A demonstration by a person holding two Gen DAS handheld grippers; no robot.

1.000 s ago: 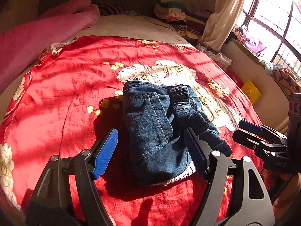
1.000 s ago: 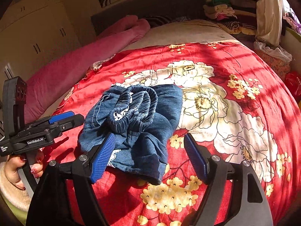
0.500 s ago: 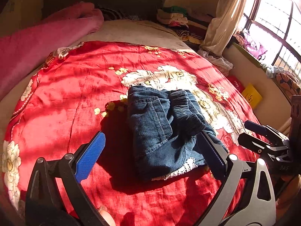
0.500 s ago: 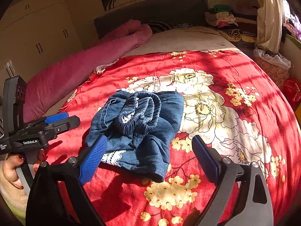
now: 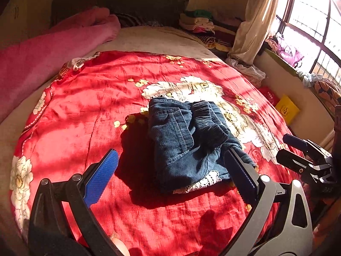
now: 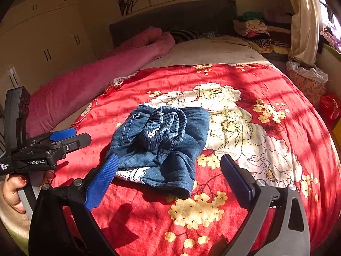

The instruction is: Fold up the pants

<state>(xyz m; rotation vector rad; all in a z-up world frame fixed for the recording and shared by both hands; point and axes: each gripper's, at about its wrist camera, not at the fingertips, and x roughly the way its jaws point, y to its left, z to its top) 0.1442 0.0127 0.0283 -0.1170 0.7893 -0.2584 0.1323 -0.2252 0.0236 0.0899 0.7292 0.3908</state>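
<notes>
Left gripper: black two-finger frame with blue ribbed pads, jaws spread wide, nothing between them; raised above the near edge of the bed, pointed at the garment.
Left pads: one blue pad over bare red cloth left of the garment, the other overlapping the garment's right near corner in view; contact cannot be told.
Right gripper: same black frame and blue pads, jaws spread wide, holding nothing; seen from the left wrist view at the far right edge.
Hand: red-painted nails, wrapped around the left gripper's handle at the lower left of the right wrist view.
Pants: dark blue denim pants, folded into a compact bundle, gathered elastic waistband on top, white lace trim showing at the near edge; lying free near the middle of the bedspread, between both grippers.
Bedspread: red quilted cover with white and yellow flower print, sunlit in bars.
Pink blanket: long plush roll along the left side of the bed.
Clothes stack: folded pile near the dark headboard, well apart from the pants.
</notes>
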